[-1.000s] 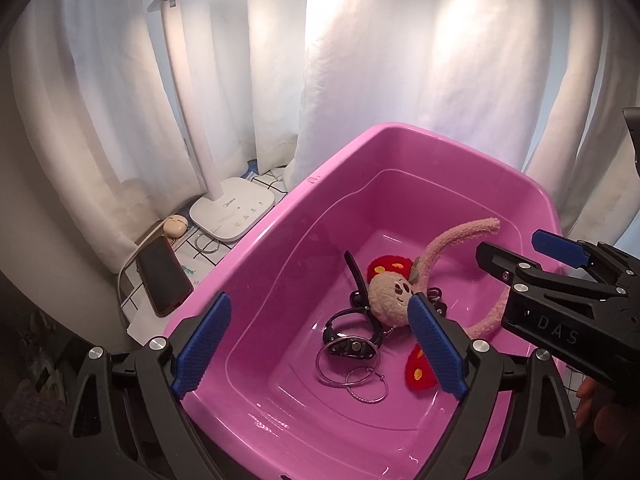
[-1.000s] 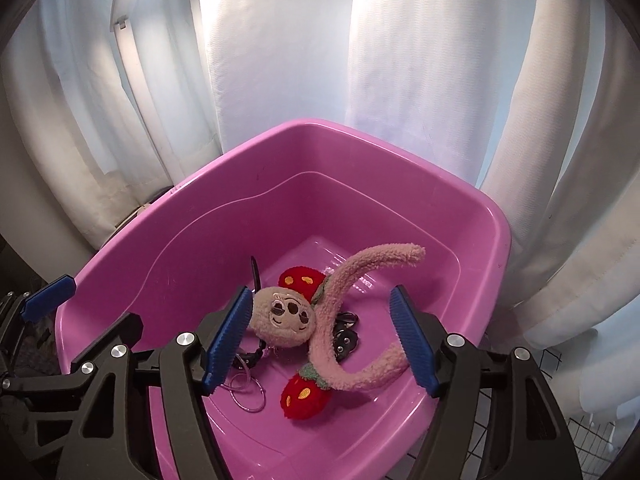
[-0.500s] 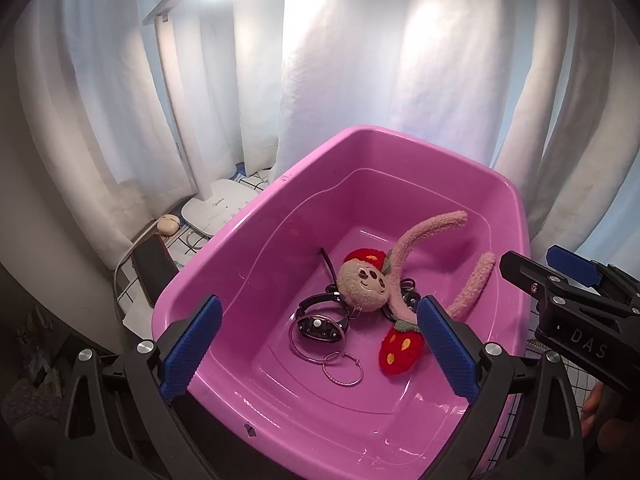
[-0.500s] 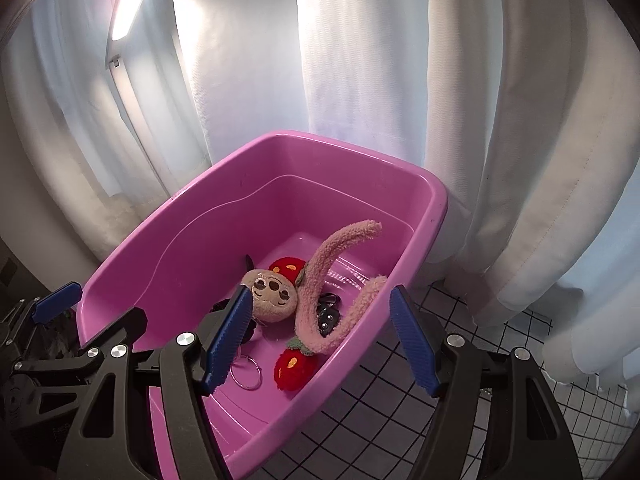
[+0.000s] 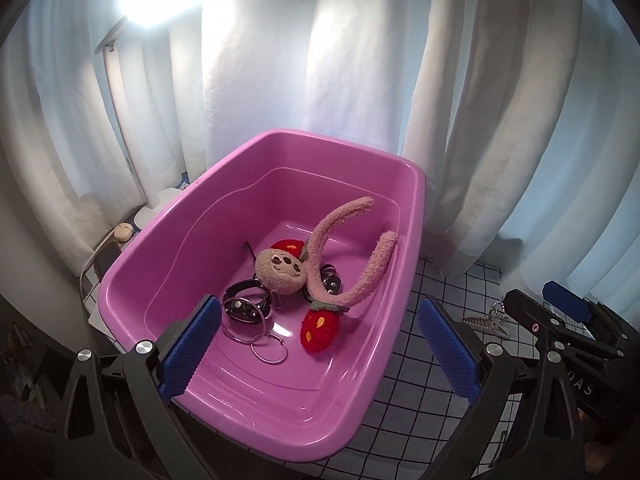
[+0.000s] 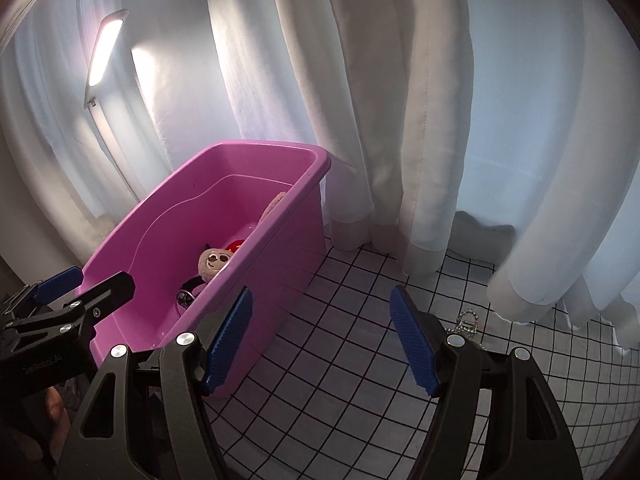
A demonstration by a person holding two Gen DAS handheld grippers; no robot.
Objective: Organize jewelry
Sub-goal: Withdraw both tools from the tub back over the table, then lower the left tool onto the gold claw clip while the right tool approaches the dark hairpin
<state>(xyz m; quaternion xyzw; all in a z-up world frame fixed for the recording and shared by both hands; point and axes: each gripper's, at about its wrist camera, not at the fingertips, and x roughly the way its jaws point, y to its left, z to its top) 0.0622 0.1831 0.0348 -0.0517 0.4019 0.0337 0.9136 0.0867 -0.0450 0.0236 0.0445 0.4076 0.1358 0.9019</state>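
White curtains (image 6: 400,120) back a gridded cloth (image 6: 340,340); pink bin (image 5: 416,208) holds jewelry; left gripper (image 5: 320,344) and right gripper (image 6: 320,344) jaws wide, empty

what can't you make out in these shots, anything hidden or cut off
- Right wrist view: the pink tub near wall hides most of the plush toy and the rings.
- Left wrist view: the black cuff is partly behind the left tongs and the plush; its clasp is unclear.
- Both views: the sparkly hair clip on the grid cloth is small and partly blocked by the right tongs.
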